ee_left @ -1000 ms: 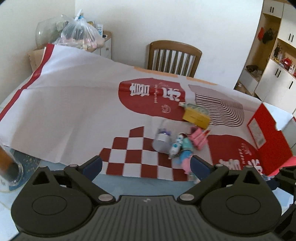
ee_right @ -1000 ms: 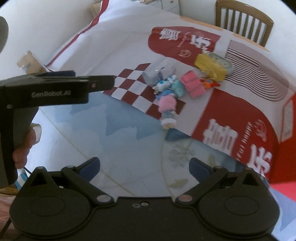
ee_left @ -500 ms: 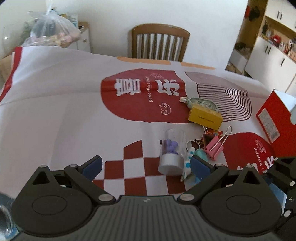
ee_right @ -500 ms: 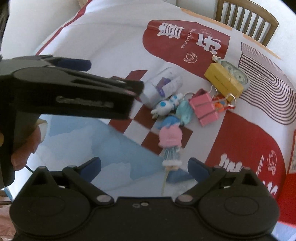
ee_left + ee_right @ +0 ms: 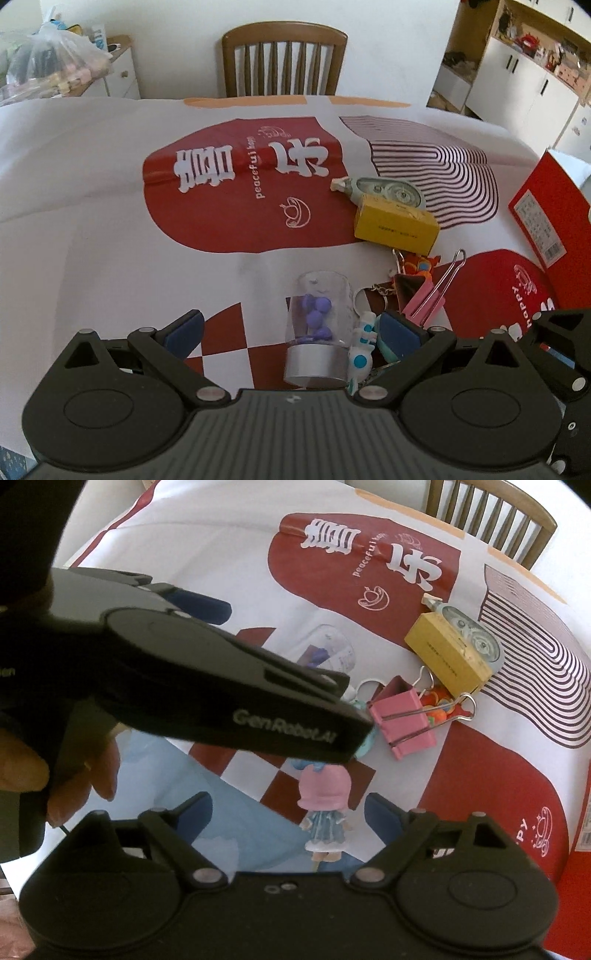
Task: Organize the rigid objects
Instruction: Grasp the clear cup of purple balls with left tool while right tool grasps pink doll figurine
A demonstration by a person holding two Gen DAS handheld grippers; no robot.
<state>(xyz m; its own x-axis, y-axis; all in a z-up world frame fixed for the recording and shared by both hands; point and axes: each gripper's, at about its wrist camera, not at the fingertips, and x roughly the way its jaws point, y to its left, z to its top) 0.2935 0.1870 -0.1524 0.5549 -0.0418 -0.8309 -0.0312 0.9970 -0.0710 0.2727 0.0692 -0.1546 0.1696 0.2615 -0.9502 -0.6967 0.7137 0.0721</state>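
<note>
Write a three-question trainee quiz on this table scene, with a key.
1. True or false: the clear jar of purple pieces lies between the open fingers of the left hand-held gripper.
2. What colour is the big binder clip?
3. Which lies against the yellow box on its far side: A) correction tape, B) doll, C) red box?

Key: 1 true; 2 pink; 3 A.

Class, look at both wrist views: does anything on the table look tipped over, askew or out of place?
Yes. The clear jar of purple pieces lies on its side, cap toward the left claw, and the pink-haired doll lies flat among the jumbled pile.
</note>
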